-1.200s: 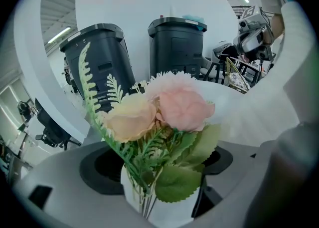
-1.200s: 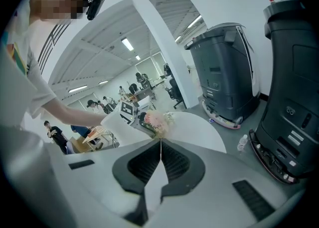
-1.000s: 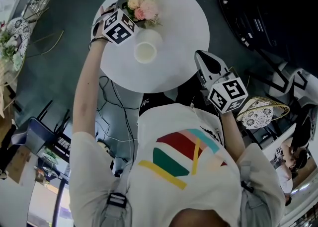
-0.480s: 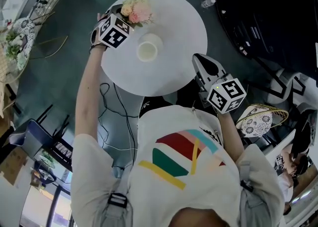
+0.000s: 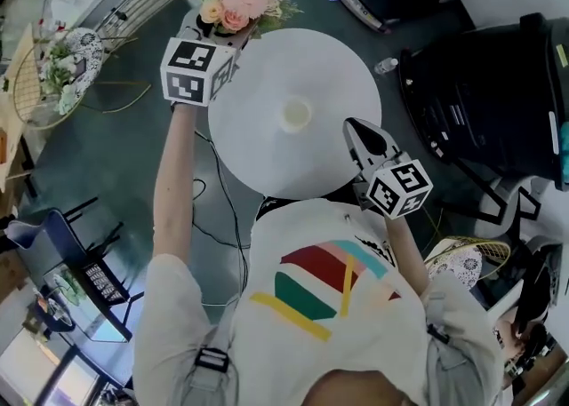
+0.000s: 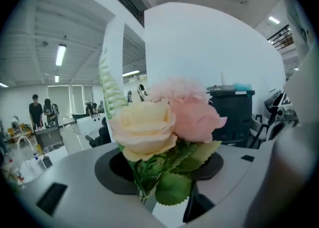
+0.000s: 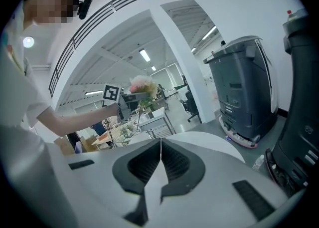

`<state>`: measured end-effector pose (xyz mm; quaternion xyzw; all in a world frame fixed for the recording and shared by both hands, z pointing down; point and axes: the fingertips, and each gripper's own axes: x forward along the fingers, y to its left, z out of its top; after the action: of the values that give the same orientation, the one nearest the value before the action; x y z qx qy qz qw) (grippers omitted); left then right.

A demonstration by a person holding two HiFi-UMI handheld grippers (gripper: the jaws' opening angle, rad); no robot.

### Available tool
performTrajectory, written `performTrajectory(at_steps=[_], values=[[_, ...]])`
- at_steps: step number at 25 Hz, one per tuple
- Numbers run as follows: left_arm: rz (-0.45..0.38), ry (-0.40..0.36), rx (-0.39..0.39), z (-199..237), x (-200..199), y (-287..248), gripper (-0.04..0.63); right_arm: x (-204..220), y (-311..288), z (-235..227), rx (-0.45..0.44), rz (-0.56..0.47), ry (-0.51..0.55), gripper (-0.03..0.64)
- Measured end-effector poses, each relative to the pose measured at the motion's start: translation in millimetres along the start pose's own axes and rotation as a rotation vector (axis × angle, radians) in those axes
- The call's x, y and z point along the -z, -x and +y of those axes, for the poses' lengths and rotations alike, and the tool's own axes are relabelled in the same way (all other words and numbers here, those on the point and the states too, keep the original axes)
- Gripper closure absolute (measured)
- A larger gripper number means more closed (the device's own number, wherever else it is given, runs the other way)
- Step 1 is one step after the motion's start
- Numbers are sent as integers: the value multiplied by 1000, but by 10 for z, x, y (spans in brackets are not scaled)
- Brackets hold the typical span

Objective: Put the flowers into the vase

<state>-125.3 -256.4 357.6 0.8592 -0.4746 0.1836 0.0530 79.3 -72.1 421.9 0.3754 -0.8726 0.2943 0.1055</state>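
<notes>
My left gripper [image 6: 160, 172] is pinched on the stems of the flowers [image 6: 164, 122], low down under the leaves [image 6: 172, 194], and the bunch is up in the air pointing away from me. Right gripper [image 7: 160, 159] is pressed together with nothing in it, hanging over the near edge of the table [image 5: 258, 147], roughly 4 o'clock from the vase [image 5: 296, 114].

Progress check: the grab is done, I'd say that's about half the job. The flowers are nowhere near the vase yet. From the head view they're out past the table's rim at about 11 o'clock from it. What's left is to bring them over, tip the stems down and drop them into the mouth, then let go.

Stuff-wise: a cream rose [image 6: 144, 124] with tightly layered petals, a pink bloom beside it with something frillier behind, saw-edged leaves and one ferny frond [image 6: 110, 85] sticking up at the left. Looks like fabric fakes to me, so probably light and a bit springy. The vase is plain white, with a round mouth, seen from above, and sits about mid-table; can't tell what it's made of. The table is round, white and smooth. The right gripper's pads [image 7: 144, 164] are dark and ribbed.
</notes>
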Motion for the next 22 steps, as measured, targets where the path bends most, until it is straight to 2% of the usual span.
performTrajectory(at_steps=[5, 10, 12, 16, 18, 22], values=[[-254, 16, -29, -27, -896, 590, 334, -184, -81, 101, -24, -35, 1, 603], [-472, 76, 9, -275, -1412, 1101, 334, -213, -186, 172, -45, -38, -21, 603], [-518, 92, 20, -405, -1510, 1264, 334, -176, -214, 234, -55, -29, -26, 603], [-549, 76, 35, -628, -1585, 1445, 334, -120, -266, 340, -73, -12, -24, 603], [-587, 126, 76, -704, -1594, 1510, 334, -104, -279, 353, -72, -9, -21, 603], [-682, 286, 175, -772, -1593, 1604, 334, -96, -283, 299, -53, -12, -35, 603]])
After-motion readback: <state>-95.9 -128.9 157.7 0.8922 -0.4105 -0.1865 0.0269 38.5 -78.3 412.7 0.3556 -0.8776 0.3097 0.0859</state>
